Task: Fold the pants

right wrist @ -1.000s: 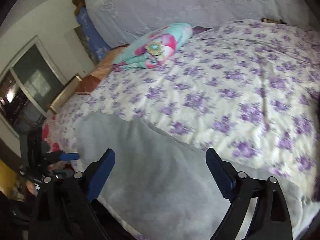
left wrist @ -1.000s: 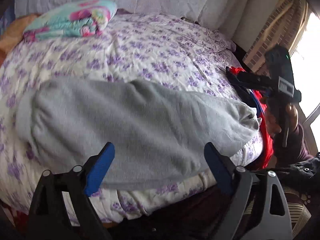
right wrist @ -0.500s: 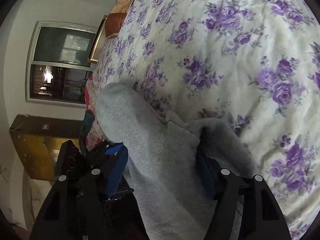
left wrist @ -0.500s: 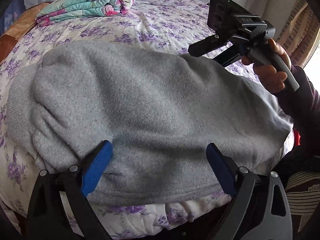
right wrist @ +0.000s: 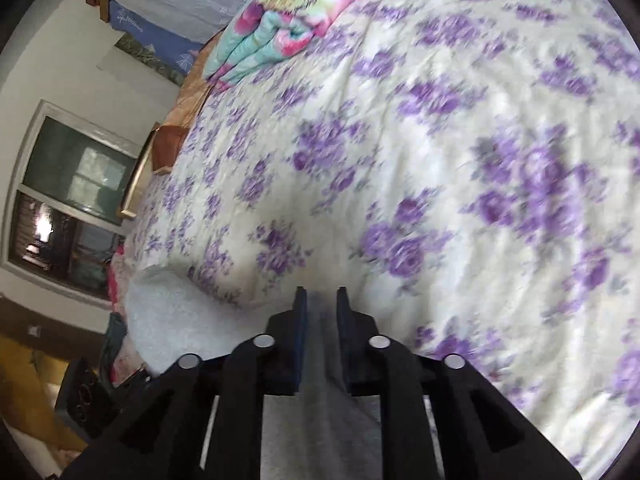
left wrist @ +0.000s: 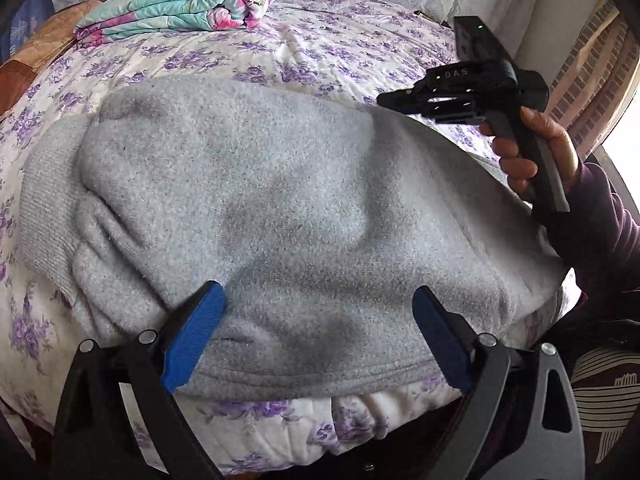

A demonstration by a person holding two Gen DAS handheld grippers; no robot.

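Since half a second ago, the right gripper point(right wrist: 322, 300) has closed its jaws on the grey pants point(left wrist: 280, 208). Left wrist view: left gripper point(left wrist: 316, 328) spread above pants on the bed point(left wrist: 320, 52). Right wrist view: fabric pinched; folding seems barely begun.

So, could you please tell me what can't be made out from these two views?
- Right wrist view: the right claw is shut on the gray pants; its own body hides most of the garment.
- Left wrist view: the pants' right end is hidden behind the sleeve and hand.
- Right wrist view: the floral bedspread is motion-blurred.
- Left wrist view: the left claw is open; whether it touches the fabric is unclear.
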